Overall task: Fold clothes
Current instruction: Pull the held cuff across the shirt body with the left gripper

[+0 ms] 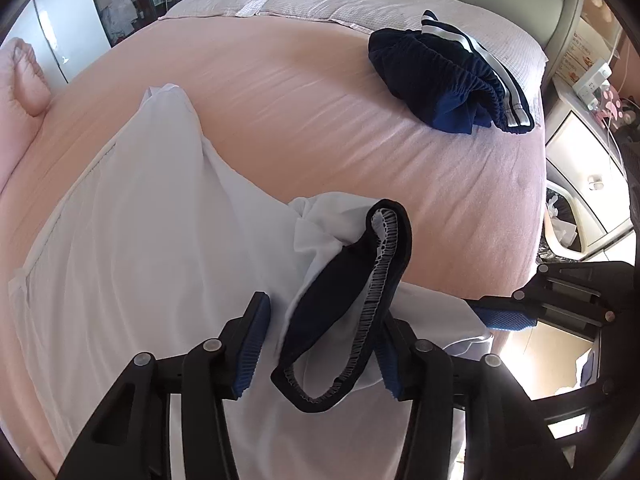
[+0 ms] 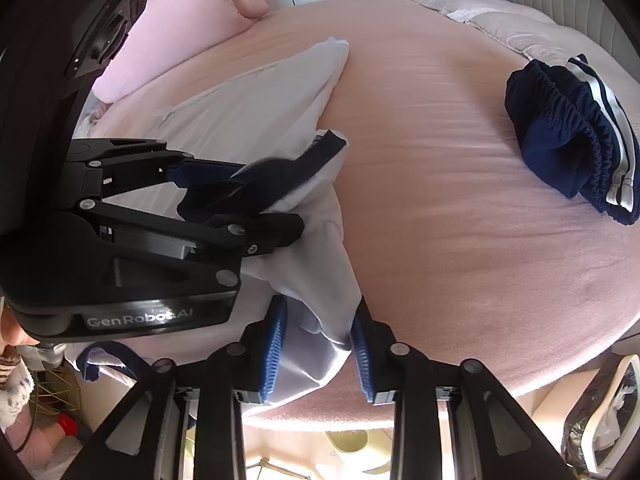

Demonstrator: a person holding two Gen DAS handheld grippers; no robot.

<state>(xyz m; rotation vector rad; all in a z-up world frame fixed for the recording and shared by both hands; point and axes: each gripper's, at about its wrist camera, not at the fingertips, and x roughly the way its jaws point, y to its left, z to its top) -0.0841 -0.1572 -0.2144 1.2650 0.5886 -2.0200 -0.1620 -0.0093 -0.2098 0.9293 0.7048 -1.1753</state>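
White shirt [image 1: 132, 216], its navy collar [image 1: 352, 280] between slack left tongs [image 1: 320, 320], hem between slack right tongs [image 2: 320, 344].

A white garment [image 1: 132, 216] with a dark navy ribbed collar [image 1: 352, 300] lies spread near left on the bed; crumpled navy shorts [image 1: 452, 80] with white stripes lie far right.

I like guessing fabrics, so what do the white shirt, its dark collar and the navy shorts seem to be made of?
White shirt: thin, smooth, matte cloth, maybe a light synthetic; it drapes in soft folds.
Collar: dark ribbed knit; fine ridges line its inner edge.
Shorts: matte navy cloth, likely a sports knit; gathered elastic waistband, white side stripes.
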